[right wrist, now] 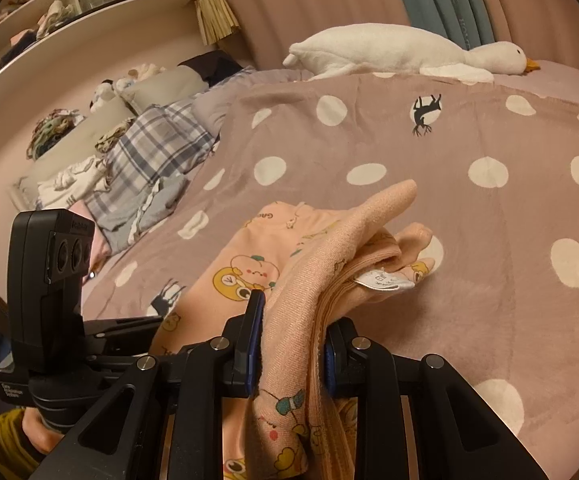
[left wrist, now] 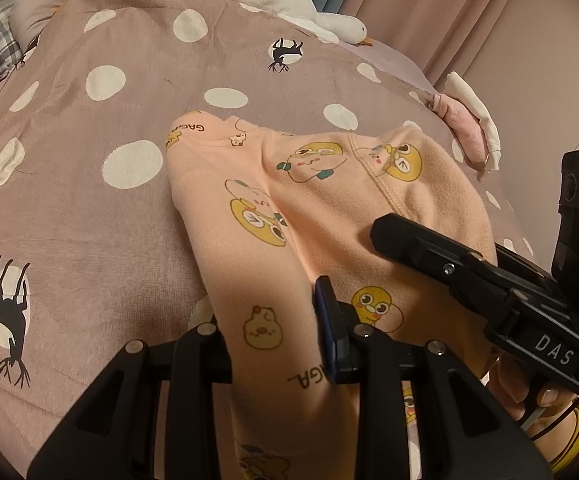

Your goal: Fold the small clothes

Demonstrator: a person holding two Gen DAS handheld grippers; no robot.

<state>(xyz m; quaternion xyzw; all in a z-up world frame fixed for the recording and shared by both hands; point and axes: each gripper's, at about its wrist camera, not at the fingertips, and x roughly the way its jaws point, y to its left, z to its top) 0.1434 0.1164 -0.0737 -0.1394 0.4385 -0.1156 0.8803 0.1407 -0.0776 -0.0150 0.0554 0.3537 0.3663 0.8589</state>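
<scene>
1. The task item is a small peach fleece baby garment [left wrist: 329,200] with cartoon duck prints, partly lifted off a dusty-pink polka-dot blanket [left wrist: 89,220] on a bed. The far end, with the neckline, rests on the blanket; the near end is held up between the two grippers.
2. Left gripper [left wrist: 285,332]: jaws pinched together on a fold of the garment. One blue pad shows, and the fabric hides the other.
3. Right gripper [right wrist: 289,344]: clamped on a bunched wad of the same cloth [right wrist: 301,280], several layers thick, with a white care label [right wrist: 385,280] poking out of it.
4. Handling guess: it's light, very soft and floppy, with zero stiffness, so it sags and creases wherever it isn't supported. It's not fragile. Fleece looks grippy, so slipping seems unlikely.
5. Best hold is probably at seams or hem edges, pinching a single layer at the corners instead of a wad, so it lays flat.
6. A white plush goose [right wrist: 401,52] lies well apart at the far edge.
</scene>
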